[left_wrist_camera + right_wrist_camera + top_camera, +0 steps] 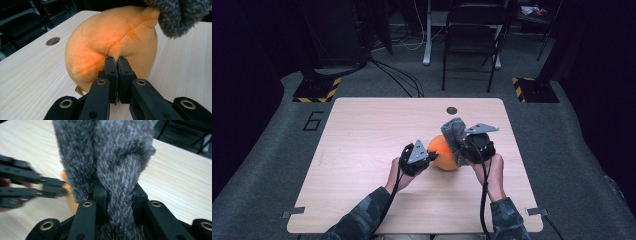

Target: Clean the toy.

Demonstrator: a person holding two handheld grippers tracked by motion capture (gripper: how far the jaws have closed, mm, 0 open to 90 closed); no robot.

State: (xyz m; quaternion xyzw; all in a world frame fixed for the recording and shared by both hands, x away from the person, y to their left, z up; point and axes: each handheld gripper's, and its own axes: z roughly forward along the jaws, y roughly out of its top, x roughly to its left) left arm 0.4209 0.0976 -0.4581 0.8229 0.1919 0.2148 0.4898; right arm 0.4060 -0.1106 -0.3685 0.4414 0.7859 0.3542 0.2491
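Observation:
An orange plush ball (443, 154) rests near the middle of the wooden table (362, 150). In the left gripper view a seam runs down the orange plush (112, 37). My left gripper (117, 60) is shut, pinching a fold of the orange fabric at that seam; from above the left gripper (430, 155) sits at the plush's left side. A grey fuzzy cloth (453, 134) rises from the plush's top right. My right gripper (118, 192) is shut on this grey cloth (105, 152), which spills out between its jaws. I cannot tell whether cloth and plush are joined.
A round hole (452, 110) sits in the table behind the plush. Beyond the table stand a black folding chair (472, 35), floor cables and two stands with yellow-black striped bases (317, 90). Bare tabletop lies to the left and at the back.

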